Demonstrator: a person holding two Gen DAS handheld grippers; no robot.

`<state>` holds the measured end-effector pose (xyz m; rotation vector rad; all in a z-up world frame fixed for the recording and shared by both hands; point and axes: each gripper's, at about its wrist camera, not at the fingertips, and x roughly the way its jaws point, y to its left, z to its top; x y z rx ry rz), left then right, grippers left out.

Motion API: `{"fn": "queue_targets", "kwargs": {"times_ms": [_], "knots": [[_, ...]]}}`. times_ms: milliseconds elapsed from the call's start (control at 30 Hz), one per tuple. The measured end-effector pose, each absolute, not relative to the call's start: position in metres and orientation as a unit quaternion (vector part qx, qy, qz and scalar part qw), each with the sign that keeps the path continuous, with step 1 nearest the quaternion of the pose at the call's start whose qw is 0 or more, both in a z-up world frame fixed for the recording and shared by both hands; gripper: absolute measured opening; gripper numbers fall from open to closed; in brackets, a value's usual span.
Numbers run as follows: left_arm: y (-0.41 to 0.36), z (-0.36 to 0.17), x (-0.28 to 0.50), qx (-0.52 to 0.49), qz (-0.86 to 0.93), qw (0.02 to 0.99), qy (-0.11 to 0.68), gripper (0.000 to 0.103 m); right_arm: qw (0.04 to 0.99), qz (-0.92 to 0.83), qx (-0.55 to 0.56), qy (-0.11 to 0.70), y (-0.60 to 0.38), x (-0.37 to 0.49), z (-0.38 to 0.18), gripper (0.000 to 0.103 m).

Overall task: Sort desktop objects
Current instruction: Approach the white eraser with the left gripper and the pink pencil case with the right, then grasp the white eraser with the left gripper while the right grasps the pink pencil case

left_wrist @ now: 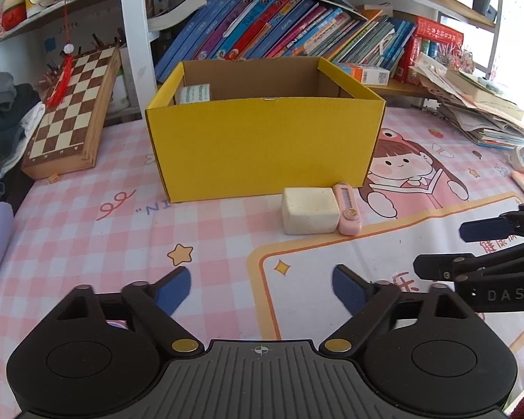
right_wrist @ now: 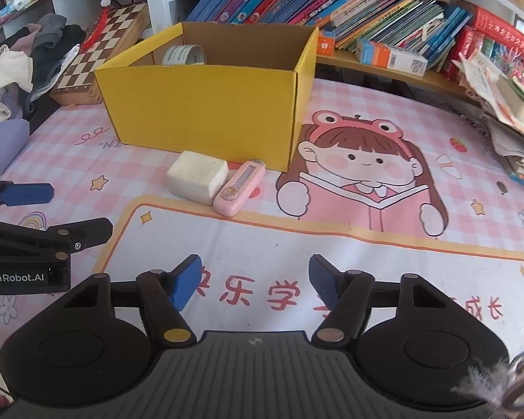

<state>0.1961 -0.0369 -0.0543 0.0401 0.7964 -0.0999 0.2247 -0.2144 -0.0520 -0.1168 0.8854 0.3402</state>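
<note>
Two things wait just in front of the yellow box (left_wrist: 262, 146), a white eraser (left_wrist: 309, 214) touching a pink cutter (left_wrist: 347, 209), so with your left gripper (left_wrist: 262, 289) and right gripper (right_wrist: 253, 279) both spread and empty, reach for one next.

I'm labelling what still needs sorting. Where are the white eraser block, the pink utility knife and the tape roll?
white eraser block (right_wrist: 195, 174): right wrist view, on its top face.
pink utility knife (right_wrist: 239, 188): right wrist view, mid-body, on the slider track.
tape roll (right_wrist: 183, 55): right wrist view, on its outer band, inside the yellow box (right_wrist: 206, 111).
</note>
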Motion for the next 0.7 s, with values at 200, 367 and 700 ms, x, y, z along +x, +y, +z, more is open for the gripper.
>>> {"fn": "queue_targets", "kwargs": {"times_ms": [200, 367, 700], "knots": [[-0.046, -0.056, 0.209, 0.029, -0.053, 0.920, 0.386, 0.080, 0.888, 0.167, -0.054, 0.426, -0.216, 0.235, -0.054, 0.062], [-0.058, -0.060, 0.225, 0.031, -0.059, 0.921, 0.383, 0.080, 0.886, 0.167, -0.057, 0.429, -0.223, 0.241, -0.056, 0.062], [-0.081, -0.068, 0.259, 0.040, -0.077, 0.921, 0.381, 0.076, 0.882, 0.172, -0.055, 0.436, -0.232, 0.251, -0.061, 0.062]]}}
